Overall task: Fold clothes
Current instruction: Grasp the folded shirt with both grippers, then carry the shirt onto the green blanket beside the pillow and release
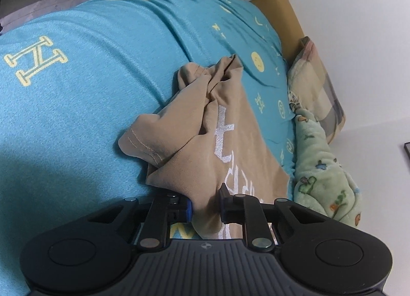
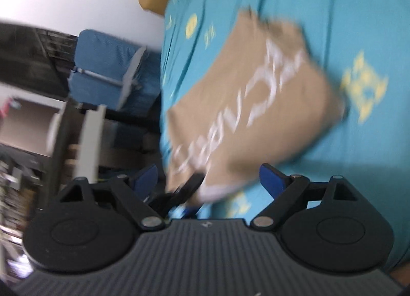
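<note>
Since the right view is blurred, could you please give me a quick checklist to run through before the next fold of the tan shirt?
1. Left gripper shut on the tan cotton shirt with white lettering: ok.
2. Right gripper free, jaws apart: ok.
3. Shirt flat: not ok, sleeve end bunched.
4. Shirt fully on the turquoise patterned bedsheet: ok.
5. Right view steady: not ok, blurred.

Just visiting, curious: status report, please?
Left hand-held gripper shut on tan shirt. Right hand-held gripper open, empty. Shirt bunched on turquoise bedsheet.
</note>
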`<state>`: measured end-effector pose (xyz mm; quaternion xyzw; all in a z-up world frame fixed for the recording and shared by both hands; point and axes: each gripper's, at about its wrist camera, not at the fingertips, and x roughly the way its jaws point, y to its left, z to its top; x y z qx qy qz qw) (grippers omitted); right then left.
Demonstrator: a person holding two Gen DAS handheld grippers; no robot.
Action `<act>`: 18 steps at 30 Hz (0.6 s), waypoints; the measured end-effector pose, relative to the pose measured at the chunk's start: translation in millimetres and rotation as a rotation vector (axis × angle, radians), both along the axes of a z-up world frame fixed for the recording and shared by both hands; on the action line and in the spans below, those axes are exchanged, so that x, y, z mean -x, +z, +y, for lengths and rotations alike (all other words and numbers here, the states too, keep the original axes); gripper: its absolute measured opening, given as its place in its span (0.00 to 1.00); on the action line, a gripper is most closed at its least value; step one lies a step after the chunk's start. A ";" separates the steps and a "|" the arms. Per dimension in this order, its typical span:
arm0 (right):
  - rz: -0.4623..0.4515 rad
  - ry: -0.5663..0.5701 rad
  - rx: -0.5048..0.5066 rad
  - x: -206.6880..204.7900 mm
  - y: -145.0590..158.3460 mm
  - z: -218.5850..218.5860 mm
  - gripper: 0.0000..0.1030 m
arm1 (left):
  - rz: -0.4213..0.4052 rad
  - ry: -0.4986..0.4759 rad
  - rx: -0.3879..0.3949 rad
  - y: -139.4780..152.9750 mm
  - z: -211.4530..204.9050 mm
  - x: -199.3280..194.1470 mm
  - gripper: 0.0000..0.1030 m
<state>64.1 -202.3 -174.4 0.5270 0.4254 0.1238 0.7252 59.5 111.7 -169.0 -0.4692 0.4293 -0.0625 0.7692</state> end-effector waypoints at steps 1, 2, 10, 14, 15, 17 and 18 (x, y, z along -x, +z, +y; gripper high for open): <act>0.020 0.008 -0.046 -0.6 -5.6 1.8 0.86 | -0.009 0.001 0.002 1.3 0.4 1.4 0.18; 0.043 0.013 -0.087 -1.6 -11.6 3.6 0.86 | -0.018 0.003 0.008 2.0 2.3 4.6 0.18; 0.119 -0.217 -0.105 1.0 -41.7 -23.3 0.86 | -0.077 0.040 0.088 8.4 9.8 7.9 0.17; 0.135 -0.368 -0.119 15.7 -46.3 -42.2 0.75 | -0.099 0.055 0.106 13.1 14.3 9.7 0.17; 0.131 -0.390 -0.107 18.2 -45.3 -44.8 0.75 | -0.098 0.059 0.110 13.0 15.4 9.9 0.17; 0.134 -0.413 -0.080 19.8 -44.7 -46.0 0.61 | -0.088 0.063 0.118 11.5 17.2 10.0 0.17; 0.138 -0.417 -0.073 19.5 -45.4 -47.5 0.57 | -0.086 0.065 0.121 10.6 17.8 9.6 0.17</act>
